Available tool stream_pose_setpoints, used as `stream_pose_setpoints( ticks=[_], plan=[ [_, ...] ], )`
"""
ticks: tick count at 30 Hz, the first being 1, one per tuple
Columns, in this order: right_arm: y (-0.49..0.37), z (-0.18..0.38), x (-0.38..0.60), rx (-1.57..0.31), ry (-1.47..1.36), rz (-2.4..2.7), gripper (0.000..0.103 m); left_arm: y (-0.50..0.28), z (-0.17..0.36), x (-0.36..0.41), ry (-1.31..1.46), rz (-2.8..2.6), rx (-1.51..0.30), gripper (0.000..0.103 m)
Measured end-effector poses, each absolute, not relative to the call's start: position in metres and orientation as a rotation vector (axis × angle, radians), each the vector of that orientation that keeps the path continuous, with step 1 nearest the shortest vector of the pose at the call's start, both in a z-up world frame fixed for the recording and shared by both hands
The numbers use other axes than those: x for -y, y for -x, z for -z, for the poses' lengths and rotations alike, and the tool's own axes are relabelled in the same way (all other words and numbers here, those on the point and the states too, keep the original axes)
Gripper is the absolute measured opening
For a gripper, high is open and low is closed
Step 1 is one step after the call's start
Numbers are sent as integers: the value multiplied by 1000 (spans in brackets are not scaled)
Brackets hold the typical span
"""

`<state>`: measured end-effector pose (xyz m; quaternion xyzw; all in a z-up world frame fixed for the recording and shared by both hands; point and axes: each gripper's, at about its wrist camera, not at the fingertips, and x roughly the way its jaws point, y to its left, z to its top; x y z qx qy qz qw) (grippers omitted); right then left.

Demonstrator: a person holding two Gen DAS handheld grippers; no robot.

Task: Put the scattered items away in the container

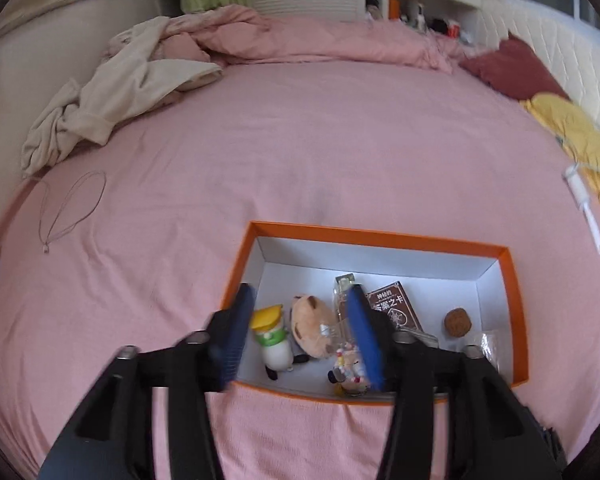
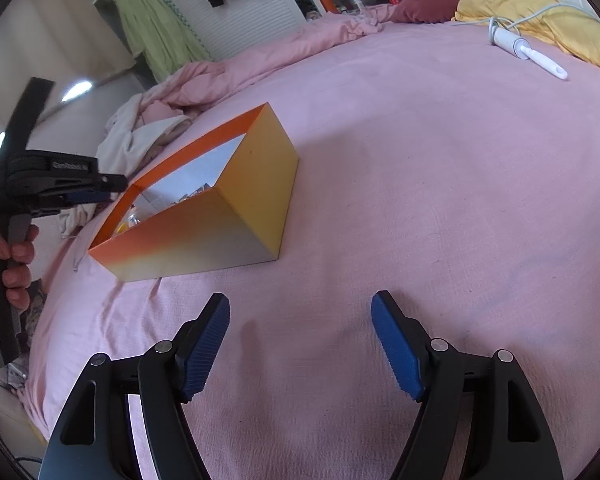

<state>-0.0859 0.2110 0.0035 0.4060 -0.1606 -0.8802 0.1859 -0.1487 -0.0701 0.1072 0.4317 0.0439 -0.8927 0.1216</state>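
Pink bedsheet [image 1: 300, 152] fills both views, rumpled quilt and pillows at the far edge. Far left on the sheet lies a thin looped cord [image 1: 70, 208], well apart from everything. Moving right, the left gripper [image 1: 300, 332] hangs over the near-left part of the orange box [image 1: 380, 236], fingers spread wide with nothing between the pads. Below them sit a little yellow-hatted figure [image 1: 272, 336], a tan plush [image 1: 314, 330], a clear bottle [image 1: 342, 304], a brown card box [image 1: 396, 308] and a brown ball [image 1: 455, 321]. Out at far right, by the yellow pillow, lies a white lint roller [image 1: 584, 208], its long axis running near to far.

The right gripper [image 2: 300, 344] hovers over bare sheet, fingers wide and empty, and its view shows the lint roller [image 2: 528, 50] far off to its right, so I'd say that hand is better placed for it. That view alone shows the box's outer wall; only the left view shows the contents.
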Motion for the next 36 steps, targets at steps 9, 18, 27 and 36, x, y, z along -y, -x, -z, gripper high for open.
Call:
stream_pose_setpoints(
  ticks=[9, 18, 27, 36],
  plan=[
    [85, -4, -211, 463, -1140, 2476, 74, 125, -62, 110, -1434, 2549, -438, 84],
    [84, -4, -210, 463, -1142, 2476, 74, 115, -39, 38, -1666, 2571, -504, 84],
    [84, -4, -214, 495, -1133, 2463, 74, 108, -99, 42, -1134, 2837, -625, 85],
    [84, -5, -214, 487, -1136, 2466, 74, 166, -69, 81, -1576, 2551, -183, 85]
  ],
)
